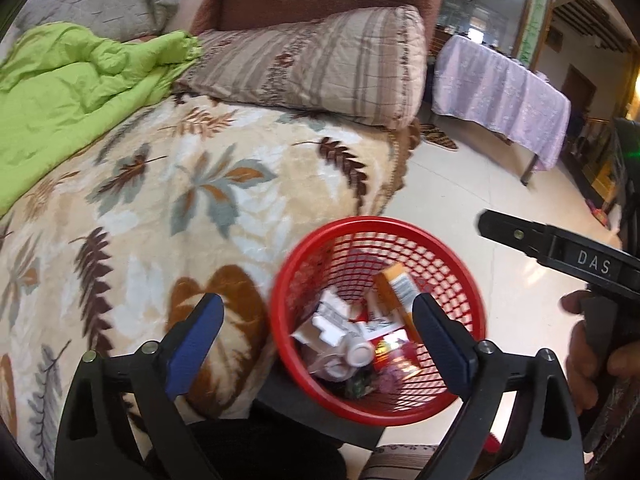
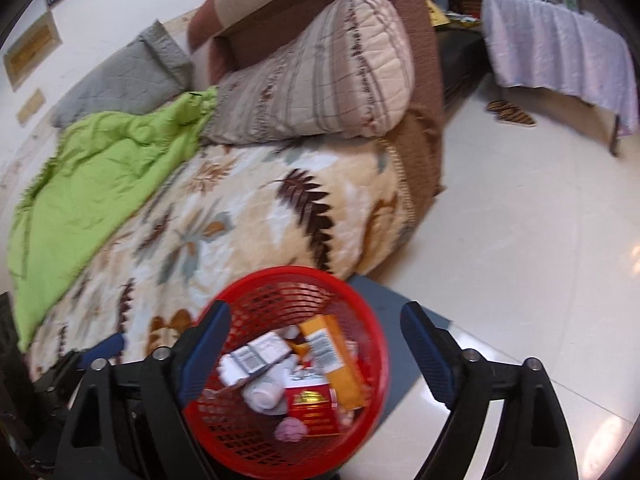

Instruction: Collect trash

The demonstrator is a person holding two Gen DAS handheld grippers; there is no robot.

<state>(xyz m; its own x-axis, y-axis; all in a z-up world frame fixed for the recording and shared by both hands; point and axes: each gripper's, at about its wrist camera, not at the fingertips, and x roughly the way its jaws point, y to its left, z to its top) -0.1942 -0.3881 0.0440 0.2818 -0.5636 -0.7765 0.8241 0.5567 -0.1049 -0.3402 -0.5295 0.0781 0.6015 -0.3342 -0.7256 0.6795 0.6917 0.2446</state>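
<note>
Beside bed [image 2: 248, 216], red basket [image 2: 362, 316] holds boxes, apparently a bottle.

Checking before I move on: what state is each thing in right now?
Red basket: upright, holding trash.
Orange box: inside the basket, leaning.
Red packet: inside the basket, lying flat.
Left gripper: open, holding nothing.
Right gripper: open, holding nothing.
Green quilt: crumpled on the bed.
Striped pillow: lying on the bed.

A home bedroom: blanketed bed [image 1: 200, 208], pillow [image 1: 320, 64], slippers [image 2: 512, 114].
</note>
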